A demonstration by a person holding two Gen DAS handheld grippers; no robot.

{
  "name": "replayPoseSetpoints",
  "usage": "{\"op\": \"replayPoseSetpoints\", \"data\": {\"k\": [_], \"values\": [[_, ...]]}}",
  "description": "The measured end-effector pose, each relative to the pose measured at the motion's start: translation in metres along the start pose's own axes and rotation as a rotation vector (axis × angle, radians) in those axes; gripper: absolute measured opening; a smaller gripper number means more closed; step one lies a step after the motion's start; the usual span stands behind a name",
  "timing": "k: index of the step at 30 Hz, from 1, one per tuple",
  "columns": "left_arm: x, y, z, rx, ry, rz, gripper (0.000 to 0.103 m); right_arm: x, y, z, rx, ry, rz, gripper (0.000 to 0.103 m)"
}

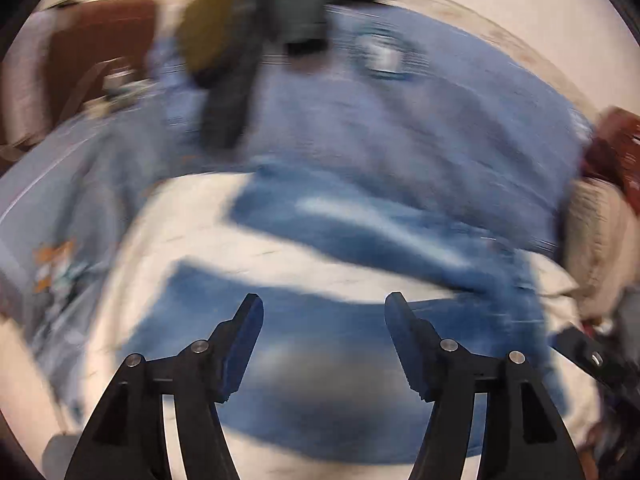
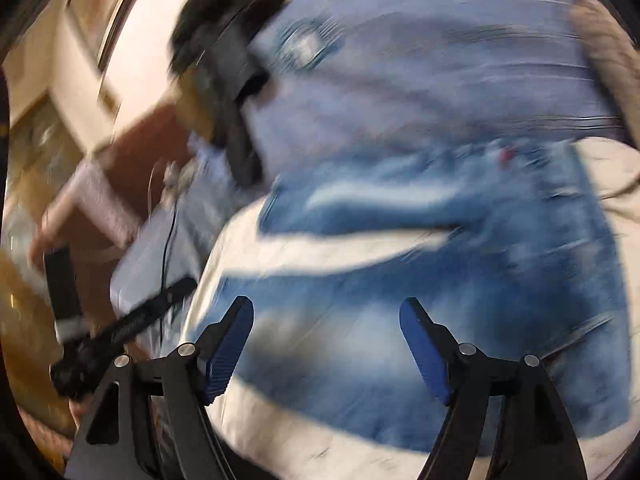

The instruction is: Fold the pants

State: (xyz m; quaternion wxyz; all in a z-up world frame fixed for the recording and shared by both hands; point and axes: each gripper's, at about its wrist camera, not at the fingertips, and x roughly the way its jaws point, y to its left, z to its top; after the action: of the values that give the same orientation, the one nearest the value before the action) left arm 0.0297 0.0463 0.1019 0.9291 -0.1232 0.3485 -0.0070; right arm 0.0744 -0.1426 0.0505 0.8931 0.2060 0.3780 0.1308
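Both frames smeared with motion blur, fine detail lost. Left gripper [image 1: 324, 304] held above the spread jeans [image 1: 340, 344], pointing forward and down, jaws wide apart with nothing between them, blue pads [image 1: 240, 350] facing inward. Right gripper [image 2: 326, 308] posed much the same over the jeans [image 2: 460, 300], jaws likewise set well apart and empty, blue pads [image 2: 226, 350] visible on the inner faces. Jeans lying flat on a white surface [image 1: 256, 248], two legs parted with a strip of white showing between them, faded light streak along the upper leg; waist end toward the right of the right wrist view, where seams and a small red speck appear, too blurred to identify. White surface [image 2: 304, 440] wrapping around the denim below and to the left. Beyond the jeans, a person in a light blue shirt [image 1: 400, 120] bent over the surface, wearing dark headgear [image 2: 228, 60] with a strap. Brown furniture [image 1: 96, 40] at the far left of the left wrist view, pale wall behind. Only in the left wrist view: reddish and beige cloth [image 1: 600, 200] heaped at the right edge, and an orange print on light blue fabric at the left. Only in the right wrist view: a thin black cable [image 2: 168, 240], a black device [image 2: 132, 324] at the lower left, and golden-brown woodwork [image 2: 24, 320] along the left rim.
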Motion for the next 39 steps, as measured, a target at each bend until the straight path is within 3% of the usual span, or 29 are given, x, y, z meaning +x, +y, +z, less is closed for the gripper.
{"op": "replayPoseSetpoints", "data": {"k": [2,6,9,13,15,18,32,39], "values": [[0.016,-0.028,0.02,0.018,0.02,-0.074,0.064,-0.006,-0.025,0.021,0.04,0.011,-0.037,0.078],[0.059,-0.079,0.044,0.13,0.027,-0.013,0.064,-0.008,-0.061,0.065,0.038,-0.009,-0.162,0.078],[0.103,-0.1,0.047,0.18,0.083,0.003,0.063,0.007,-0.088,0.091,0.07,-0.019,-0.232,0.078],[0.147,-0.1,0.031,0.259,0.099,0.064,0.063,0.038,-0.109,0.087,0.035,0.017,-0.336,0.078],[0.172,-0.101,0.027,0.29,0.145,0.075,0.062,0.053,-0.12,0.08,0.043,0.077,-0.351,0.078],[0.197,-0.104,0.033,0.297,0.144,0.097,0.063,0.064,-0.132,0.082,0.086,0.095,-0.342,0.077],[0.193,-0.092,0.035,0.283,0.161,0.095,0.063,0.101,-0.16,0.121,0.155,0.168,-0.38,0.07],[0.207,-0.082,0.043,0.231,0.221,0.06,0.063,0.145,-0.207,0.166,0.235,0.208,-0.539,0.07]]}}
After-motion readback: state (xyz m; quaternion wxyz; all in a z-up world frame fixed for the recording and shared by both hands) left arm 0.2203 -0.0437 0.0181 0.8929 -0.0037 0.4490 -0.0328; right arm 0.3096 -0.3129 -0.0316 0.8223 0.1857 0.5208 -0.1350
